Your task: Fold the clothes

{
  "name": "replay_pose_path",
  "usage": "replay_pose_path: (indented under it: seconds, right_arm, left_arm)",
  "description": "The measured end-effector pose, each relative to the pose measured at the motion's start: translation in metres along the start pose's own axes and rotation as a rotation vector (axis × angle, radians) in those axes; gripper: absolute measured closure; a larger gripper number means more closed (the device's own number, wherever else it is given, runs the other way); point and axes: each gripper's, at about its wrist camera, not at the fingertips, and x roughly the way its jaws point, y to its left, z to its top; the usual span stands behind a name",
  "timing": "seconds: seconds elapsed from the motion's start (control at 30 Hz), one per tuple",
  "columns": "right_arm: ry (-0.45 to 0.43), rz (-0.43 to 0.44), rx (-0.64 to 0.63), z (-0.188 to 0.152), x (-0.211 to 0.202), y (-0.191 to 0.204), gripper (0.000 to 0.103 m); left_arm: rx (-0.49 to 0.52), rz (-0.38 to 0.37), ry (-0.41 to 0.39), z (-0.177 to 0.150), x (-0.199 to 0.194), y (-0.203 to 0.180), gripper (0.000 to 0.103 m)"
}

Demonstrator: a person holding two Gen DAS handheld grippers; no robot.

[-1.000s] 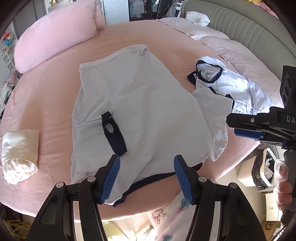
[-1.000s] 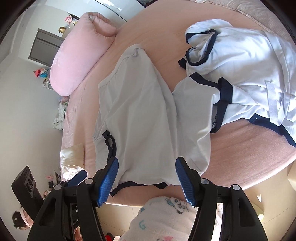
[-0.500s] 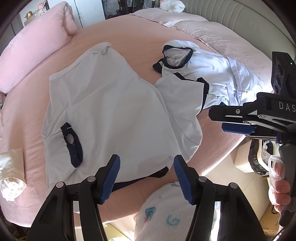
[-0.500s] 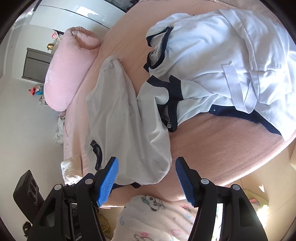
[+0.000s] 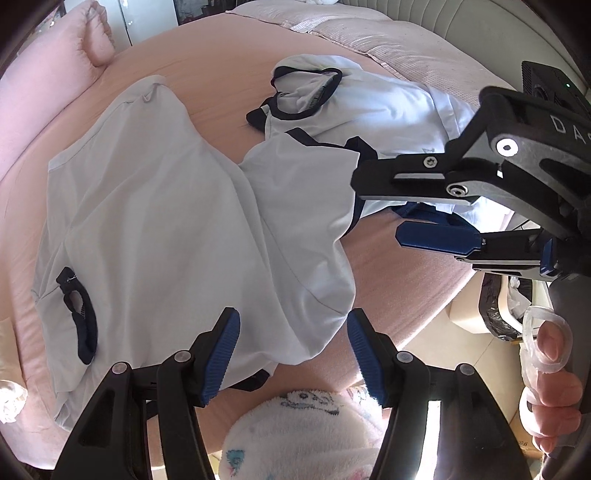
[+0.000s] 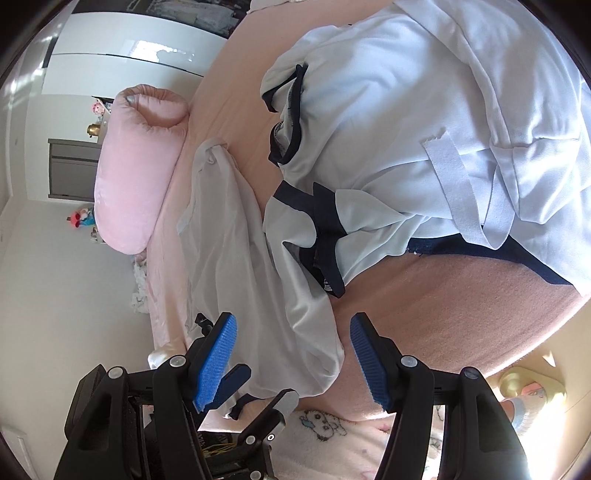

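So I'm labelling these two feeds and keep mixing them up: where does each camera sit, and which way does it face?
Left wrist: on the left tool, facing across the bed at the spread white shirt; the right tool and a hand show.
Right wrist: on the right tool, rolled sideways, facing the crumpled shirt; the left tool shows low.
Shared: both shirts, the bed, the pink pillow.

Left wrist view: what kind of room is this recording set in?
Most likely a bedroom: a round bed with a pink sheet, a padded headboard, a long pink pillow, and a white T-shirt spread out on the bed.
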Motion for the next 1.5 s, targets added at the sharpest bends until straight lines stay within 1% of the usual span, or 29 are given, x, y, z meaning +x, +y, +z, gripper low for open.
replay_pose_path:
  seconds: [0.17,0.23,0.3,0.4,0.5,0.63,0.67,0.73,0.8,0.83,0.87,0.9,0.97,1.07,1.2,1.33,1.5]
  right_arm:
    - [0.024,-0.019,-0.004,0.006,0.009,-0.002,0.039]
    - [0.034,-0.008,0.009,0.009,0.012,-0.003,0.039]
    - [0.041,0.017,0.032,0.012,0.016,-0.005,0.039]
    - [0.048,0.083,0.109,0.017,0.020,-0.014,0.039]
    - [0.037,0.157,0.177,0.021,0.022,-0.023,0.040]
    - [0.031,0.095,0.166,0.025,0.025,-0.023,0.040]
    - [0.026,0.086,0.156,0.025,0.026,-0.022,0.042]
    - [0.022,0.074,0.140,0.026,0.027,-0.021,0.051]
    - [0.028,0.065,0.132,0.026,0.031,-0.023,0.068]
    - [0.030,0.051,0.126,0.026,0.033,-0.024,0.073]
    - [0.032,0.036,0.118,0.026,0.035,-0.026,0.084]
    - [0.033,0.020,0.109,0.025,0.037,-0.028,0.093]
    - [0.036,-0.002,0.097,0.024,0.039,-0.031,0.095]
    - [0.043,0.021,0.112,0.024,0.037,-0.032,0.096]
    - [0.034,0.041,0.065,0.030,0.029,-0.015,0.096]
    - [0.037,0.047,0.022,0.035,0.026,0.001,0.096]
    - [0.045,0.047,0.018,0.040,0.031,0.009,0.096]
  left_arm:
    - [0.009,-0.015,-0.003,0.008,0.008,-0.007,0.045]
    - [0.014,-0.013,-0.009,0.011,0.012,-0.009,0.045]
    - [0.009,-0.031,-0.009,0.012,0.015,-0.008,0.045]
    - [0.001,-0.052,-0.020,0.013,0.019,-0.007,0.045]
    - [0.010,-0.030,-0.028,0.014,0.023,-0.009,0.045]
    - [0.008,-0.032,-0.019,0.015,0.032,-0.011,0.045]
    - [0.005,-0.034,-0.018,0.015,0.034,-0.011,0.045]
    - [-0.002,-0.040,-0.017,0.016,0.037,-0.010,0.045]
    - [-0.016,-0.049,-0.015,0.016,0.039,-0.009,0.045]
    - [-0.022,-0.053,-0.014,0.016,0.040,-0.008,0.045]
    - [-0.027,-0.058,-0.013,0.016,0.040,-0.008,0.045]
    - [-0.031,-0.063,-0.013,0.017,0.040,-0.007,0.045]
    - [-0.040,-0.076,-0.018,0.016,0.040,-0.005,0.045]
    - [-0.067,-0.112,-0.040,0.015,0.038,0.000,0.045]
    - [-0.113,-0.159,-0.055,0.013,0.037,0.007,0.045]
    - [-0.139,-0.179,-0.074,0.016,0.036,0.009,0.045]
    - [-0.143,-0.191,-0.097,0.022,0.040,0.004,0.045]
